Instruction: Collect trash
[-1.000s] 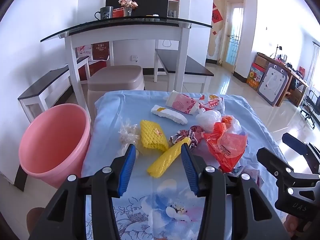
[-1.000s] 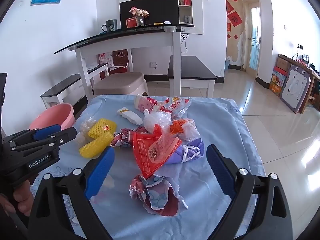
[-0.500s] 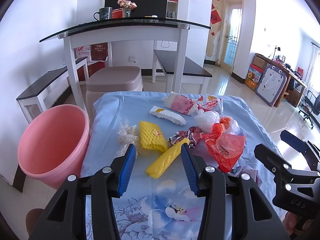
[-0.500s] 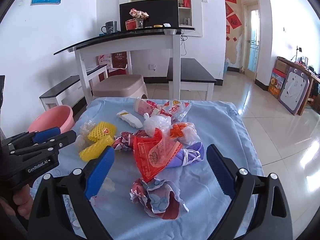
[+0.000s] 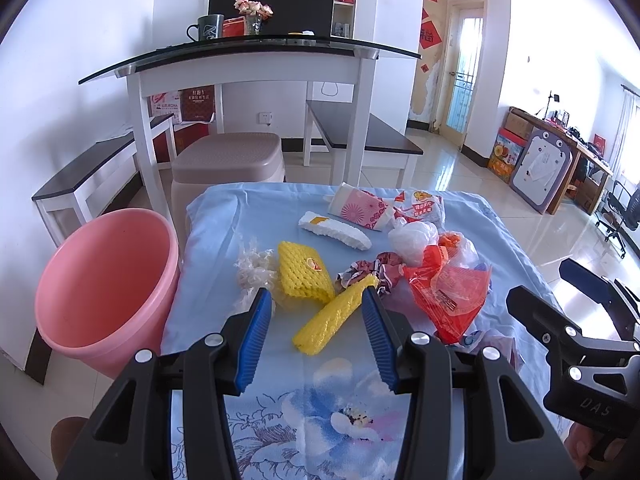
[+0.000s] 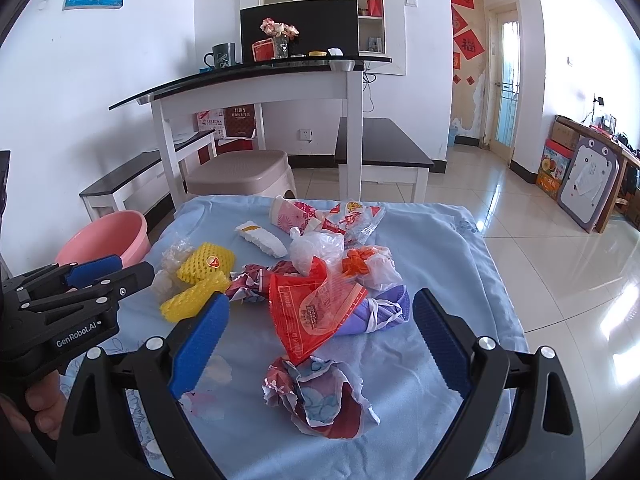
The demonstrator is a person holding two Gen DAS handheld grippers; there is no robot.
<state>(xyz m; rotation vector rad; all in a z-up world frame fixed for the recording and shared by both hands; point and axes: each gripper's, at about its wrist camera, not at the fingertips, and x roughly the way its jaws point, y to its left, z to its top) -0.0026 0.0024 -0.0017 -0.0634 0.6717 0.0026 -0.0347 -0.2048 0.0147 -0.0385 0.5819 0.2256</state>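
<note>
Trash lies on a table under a light blue cloth (image 5: 224, 216). In the left wrist view my left gripper (image 5: 317, 300) stands open above the cloth, a rolled yellow foam net (image 5: 334, 318) lying ahead between its blue pads, untouched. A flat yellow foam net (image 5: 304, 276) and a clear crinkled wrapper (image 5: 252, 268) lie beyond it. A pink bucket (image 5: 108, 280) stands left of the table. My right gripper (image 6: 320, 302) is open, above a red plastic bag (image 6: 316, 312) and a crumpled printed wrapper (image 6: 320, 392). Neither gripper holds anything.
Farther back lie a white foam piece (image 5: 336, 232), a pink paper cup (image 5: 360, 212), snack packets (image 6: 352, 216) and white plastic bags (image 6: 316, 248). Beyond the table stand a beige stool (image 5: 228, 160), a white desk (image 5: 256, 68) and dark benches (image 5: 360, 136).
</note>
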